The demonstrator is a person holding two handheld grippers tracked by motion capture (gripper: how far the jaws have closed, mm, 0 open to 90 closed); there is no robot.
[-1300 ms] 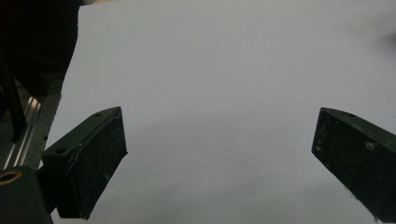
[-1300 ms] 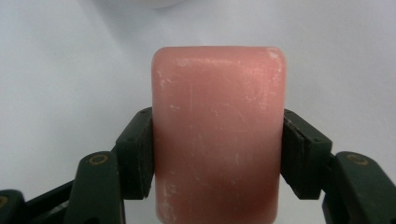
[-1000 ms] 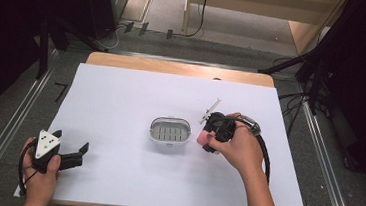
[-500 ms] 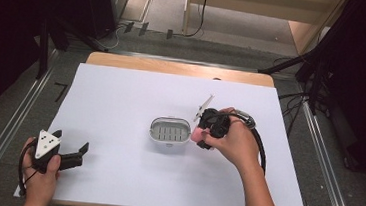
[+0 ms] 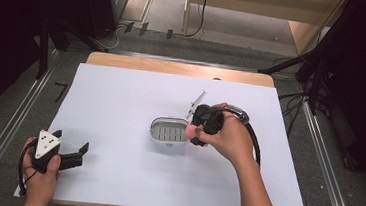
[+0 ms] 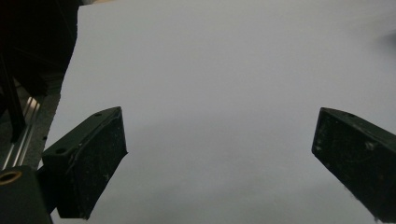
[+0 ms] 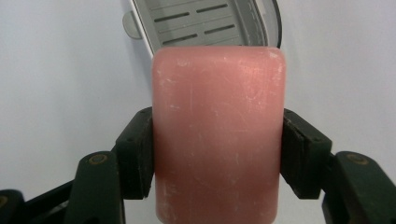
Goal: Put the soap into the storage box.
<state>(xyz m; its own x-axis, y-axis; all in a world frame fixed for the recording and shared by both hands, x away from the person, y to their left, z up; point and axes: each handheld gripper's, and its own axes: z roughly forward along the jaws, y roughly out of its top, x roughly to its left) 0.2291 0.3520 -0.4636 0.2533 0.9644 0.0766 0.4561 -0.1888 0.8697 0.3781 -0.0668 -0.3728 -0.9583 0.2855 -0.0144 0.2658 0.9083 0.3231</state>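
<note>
A pink bar of soap (image 7: pixel 218 135) sits between the jaws of my right gripper (image 7: pixel 218 156), which is shut on its two long sides. In the high view the right gripper (image 5: pixel 194 132) holds the soap (image 5: pixel 189 131) at the right rim of a grey slotted soap dish (image 5: pixel 168 132) in the middle of the white sheet. The right gripper view has the dish (image 7: pixel 205 21) just beyond the soap's far end. My left gripper (image 5: pixel 82 155) rests near the front left corner, open, with bare white sheet between its jaws (image 6: pixel 219 154).
The white sheet (image 5: pixel 121 97) covers most of a wooden table (image 5: pixel 174 67). A thin clear stick-like thing (image 5: pixel 198 102) lies behind the right gripper. Metal rails (image 5: pixel 12 133) run along both sides of the table. A black cable (image 5: pixel 255 144) loops from the right gripper.
My right gripper has carried the soap leftward, from a little right of the dish to its right rim. The left gripper has stayed where it was.
</note>
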